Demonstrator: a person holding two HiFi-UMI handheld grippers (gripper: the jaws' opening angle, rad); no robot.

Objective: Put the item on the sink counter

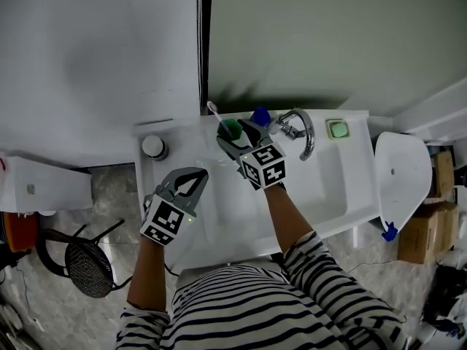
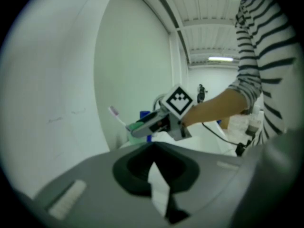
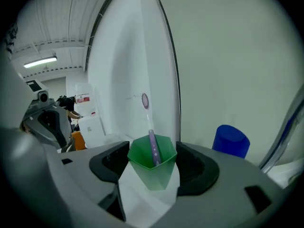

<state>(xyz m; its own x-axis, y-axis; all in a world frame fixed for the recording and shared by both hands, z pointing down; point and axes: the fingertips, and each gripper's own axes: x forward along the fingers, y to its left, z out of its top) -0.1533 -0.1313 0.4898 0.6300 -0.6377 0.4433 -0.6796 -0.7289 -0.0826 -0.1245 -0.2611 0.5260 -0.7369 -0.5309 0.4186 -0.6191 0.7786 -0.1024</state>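
Green cup (image 3: 152,171): beyond left gripper (image 1: 195,178) (jaws closed together, empty, front-left of faucet (image 1: 300,131)). Clamped between right gripper (image 1: 237,138) jaws just left of faucet at the back tabletop (image 1: 179,131), toothbrush (image 3: 151,144) standing inside. Behind, nearer the faucet, blue cap (image 3: 230,140).

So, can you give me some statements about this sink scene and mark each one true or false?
1. The right tool grips a green cup. True.
2. A toothbrush stands in the cup. True.
3. The left tool also holds something. False: its jaws are together with nothing between them.
4. In the head view, the cup is to the right of the faucet. False: it is to the left of it.
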